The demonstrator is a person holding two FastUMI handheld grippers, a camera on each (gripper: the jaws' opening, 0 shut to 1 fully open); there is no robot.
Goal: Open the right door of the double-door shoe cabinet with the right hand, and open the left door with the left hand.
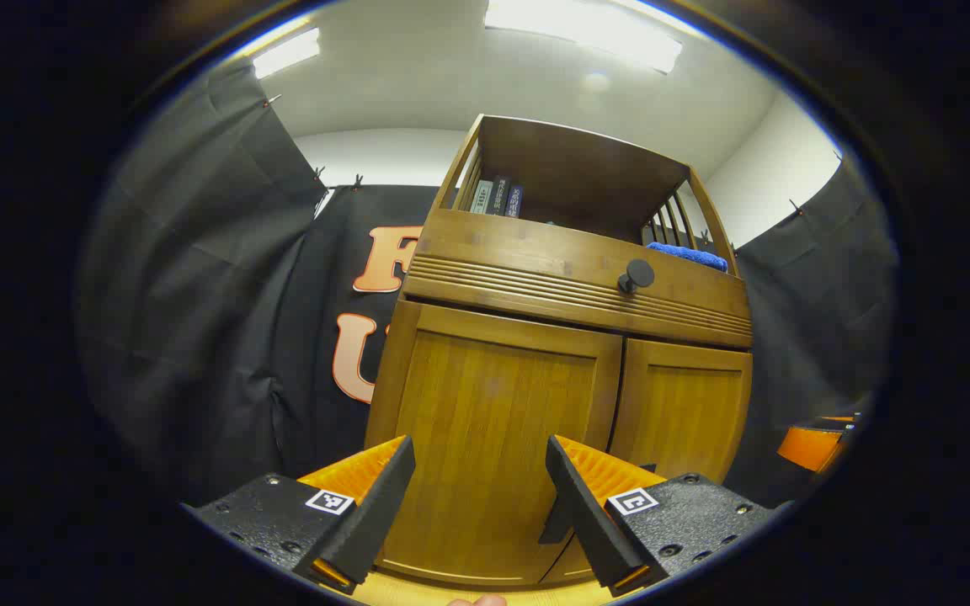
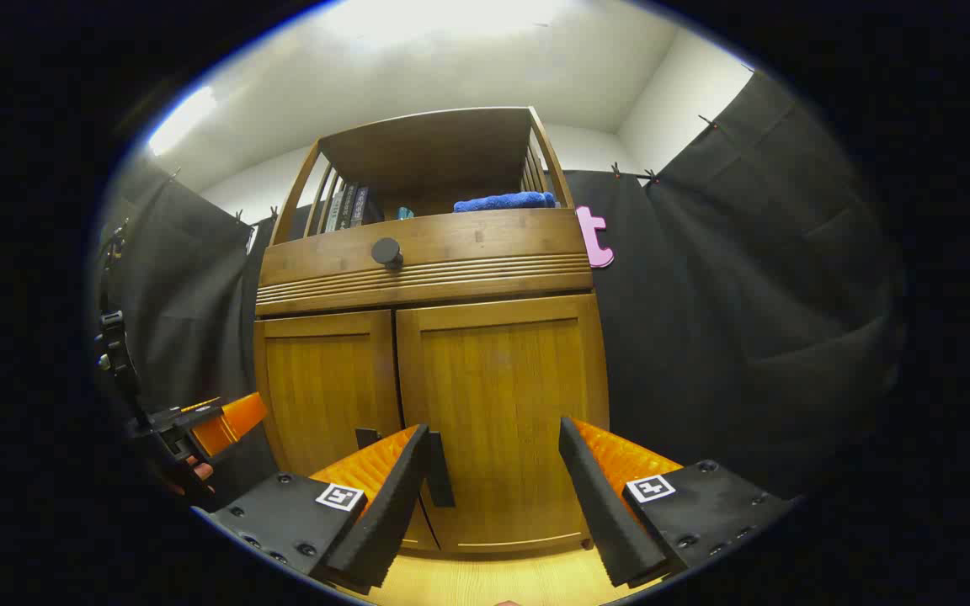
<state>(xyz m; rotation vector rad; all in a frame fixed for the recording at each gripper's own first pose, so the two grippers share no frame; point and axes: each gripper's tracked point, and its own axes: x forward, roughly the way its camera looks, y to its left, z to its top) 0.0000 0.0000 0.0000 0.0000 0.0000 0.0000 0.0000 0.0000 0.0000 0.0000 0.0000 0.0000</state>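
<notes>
The tall honey-brown bamboo shoe cabinet (image 2: 426, 353) stands straight ahead of both tongs, its two panelled doors flush and closed. The left door (image 1: 485, 438) sits directly beyond the left gripper (image 1: 478, 492), the right door (image 2: 498, 421) beyond the right gripper (image 2: 493, 484). Both tongs are spread wide and hold nothing.

The doors look like stiff, light, smooth-varnished boards on side hinges, so they should swing easily. The flat panel offers no purchase.

The places to grip are the small dark vertical pull handles by the centre seam: the left door's handle (image 1: 554, 518) lies close by the left gripper's right finger, the right door's handle (image 2: 441, 470) just beside the right gripper's left finger.
</notes>
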